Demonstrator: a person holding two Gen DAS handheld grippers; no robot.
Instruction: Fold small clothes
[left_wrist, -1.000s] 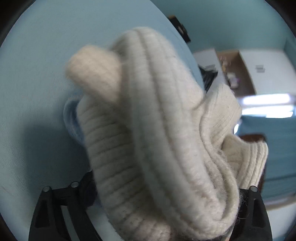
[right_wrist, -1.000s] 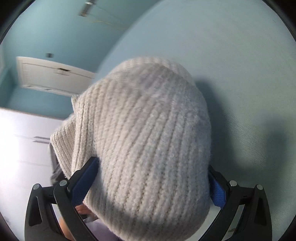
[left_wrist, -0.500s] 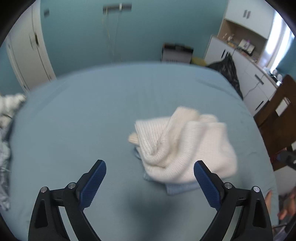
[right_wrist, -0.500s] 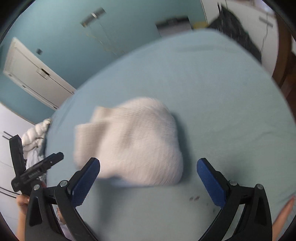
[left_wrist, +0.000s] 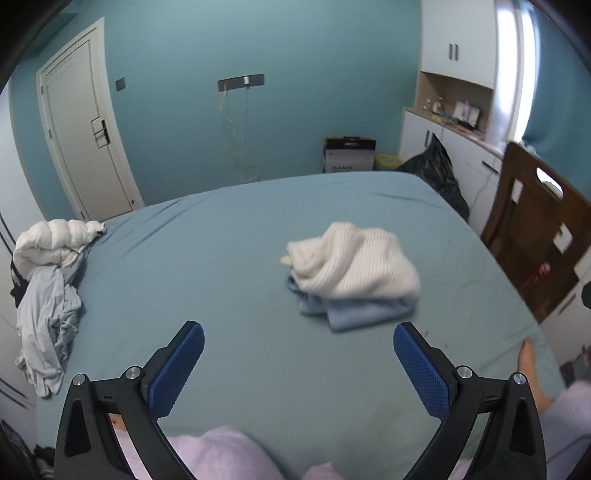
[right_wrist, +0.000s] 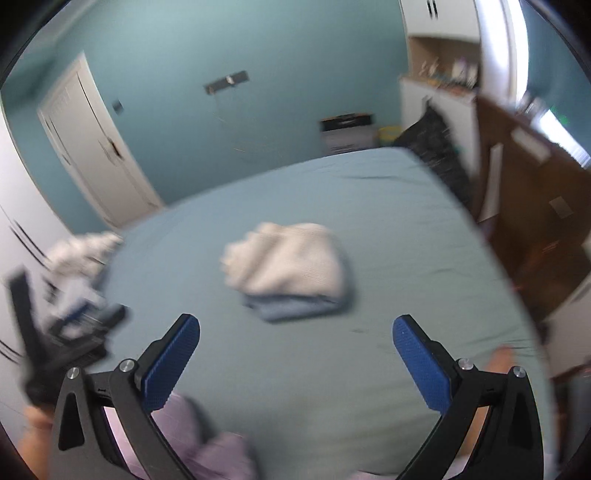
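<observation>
A cream knitted sweater (left_wrist: 354, 264) lies bundled on top of a folded light blue garment (left_wrist: 354, 314) in the middle of the teal bed (left_wrist: 221, 258). The stack also shows, blurred, in the right wrist view (right_wrist: 291, 262). My left gripper (left_wrist: 297, 341) is open and empty, held back from the stack near the bed's near edge. My right gripper (right_wrist: 295, 334) is open and empty, also held back from the stack. The left gripper shows blurred at the left of the right wrist view (right_wrist: 70, 332).
A pile of unfolded clothes (left_wrist: 51, 295) lies at the bed's left edge. A wooden chair (left_wrist: 539, 236) stands to the right of the bed. A black bag (left_wrist: 439, 173) and white cabinets (left_wrist: 443, 140) stand at the far right. A door (left_wrist: 85, 129) is at the back left.
Both grippers held the cream sweater a second ago. They let it go onto the blue garment, opened, and pulled back toward the near edge of the bed.
</observation>
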